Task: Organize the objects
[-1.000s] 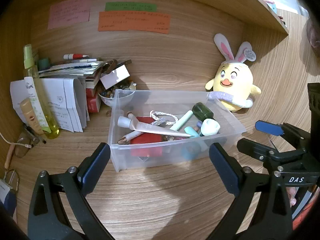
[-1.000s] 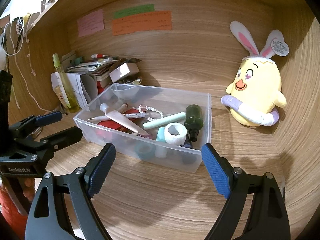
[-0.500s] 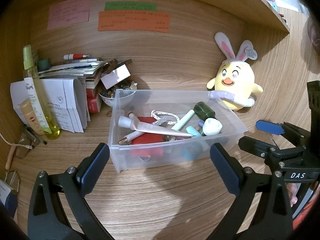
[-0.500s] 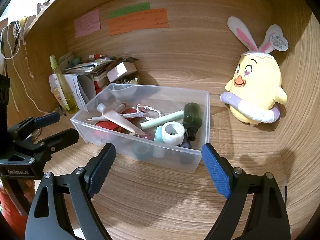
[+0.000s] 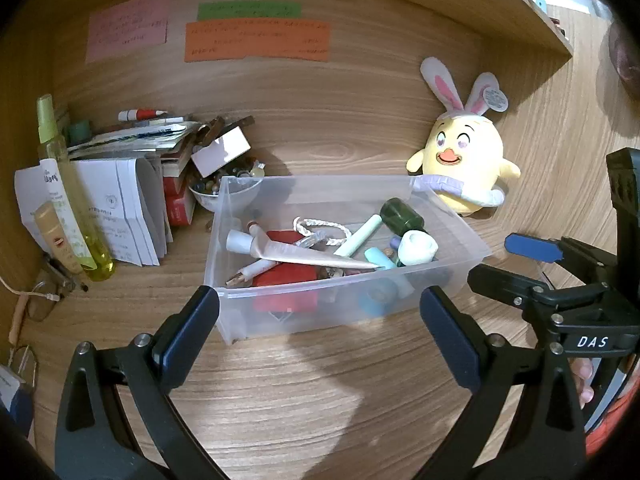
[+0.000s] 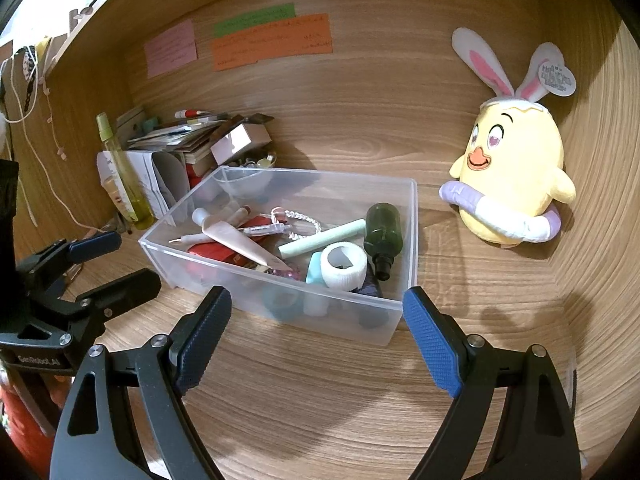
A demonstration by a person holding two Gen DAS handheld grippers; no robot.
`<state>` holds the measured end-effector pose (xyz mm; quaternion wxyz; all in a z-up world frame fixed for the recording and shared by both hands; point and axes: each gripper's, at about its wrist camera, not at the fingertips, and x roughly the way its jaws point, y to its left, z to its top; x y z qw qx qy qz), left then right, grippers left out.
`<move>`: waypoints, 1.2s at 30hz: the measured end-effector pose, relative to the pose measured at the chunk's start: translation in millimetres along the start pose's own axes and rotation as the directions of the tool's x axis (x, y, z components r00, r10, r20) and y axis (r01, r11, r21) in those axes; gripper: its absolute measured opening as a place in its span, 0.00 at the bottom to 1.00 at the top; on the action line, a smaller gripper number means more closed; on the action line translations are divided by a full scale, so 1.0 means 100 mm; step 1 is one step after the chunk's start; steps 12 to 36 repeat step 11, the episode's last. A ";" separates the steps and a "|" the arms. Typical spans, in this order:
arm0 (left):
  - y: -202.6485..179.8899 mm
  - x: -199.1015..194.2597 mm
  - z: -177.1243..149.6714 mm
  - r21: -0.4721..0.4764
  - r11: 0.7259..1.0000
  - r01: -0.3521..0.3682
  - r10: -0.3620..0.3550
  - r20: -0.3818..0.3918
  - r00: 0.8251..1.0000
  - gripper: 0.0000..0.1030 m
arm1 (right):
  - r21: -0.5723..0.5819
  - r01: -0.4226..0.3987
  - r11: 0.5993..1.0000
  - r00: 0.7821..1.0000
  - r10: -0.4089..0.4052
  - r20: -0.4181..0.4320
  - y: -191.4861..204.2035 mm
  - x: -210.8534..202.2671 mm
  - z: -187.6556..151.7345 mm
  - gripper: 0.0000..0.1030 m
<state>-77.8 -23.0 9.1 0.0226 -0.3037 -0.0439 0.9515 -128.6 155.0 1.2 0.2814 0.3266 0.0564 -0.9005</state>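
A clear plastic bin (image 5: 280, 304) (image 6: 408, 240) stands on the wooden desk. It holds a dark green bottle (image 5: 401, 216) (image 6: 383, 232), a white tape roll (image 5: 418, 246) (image 6: 344, 266), a pale tube (image 5: 304, 254) (image 6: 236, 240), a mint stick (image 6: 322, 238), a red packet (image 5: 286, 274) and a cord. My left gripper (image 5: 320, 332) is open and empty just in front of the bin. My right gripper (image 6: 316, 332) is open and empty at the bin's near right corner.
A yellow chick plush with rabbit ears (image 5: 460, 172) (image 6: 512, 184) sits right of the bin. At the left stand a yellow spray bottle (image 5: 74, 200) (image 6: 124, 176), folded papers (image 5: 124, 204), a cluttered stack and a small bowl (image 5: 208, 194). Coloured notes (image 5: 256, 40) hang on the back wall.
Both grippers have eased back and shifted slightly, so the bin and plush sit a little lower and further right in view. Both stay open and empty.
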 end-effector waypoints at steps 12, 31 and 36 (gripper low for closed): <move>0.04 0.02 0.00 -0.023 0.999 -0.027 0.027 -0.003 1.000 0.99 | 0.009 -0.005 1.000 1.000 0.005 -0.011 -0.01 0.04 0.00 0.83; 0.04 0.02 0.00 -0.023 0.999 -0.027 0.027 -0.003 1.000 0.99 | 0.009 -0.005 1.000 1.000 0.005 -0.011 -0.01 0.04 0.00 0.83; 0.04 0.02 0.00 -0.023 0.999 -0.027 0.027 -0.003 1.000 0.99 | 0.009 -0.005 1.000 1.000 0.005 -0.011 -0.01 0.04 0.00 0.83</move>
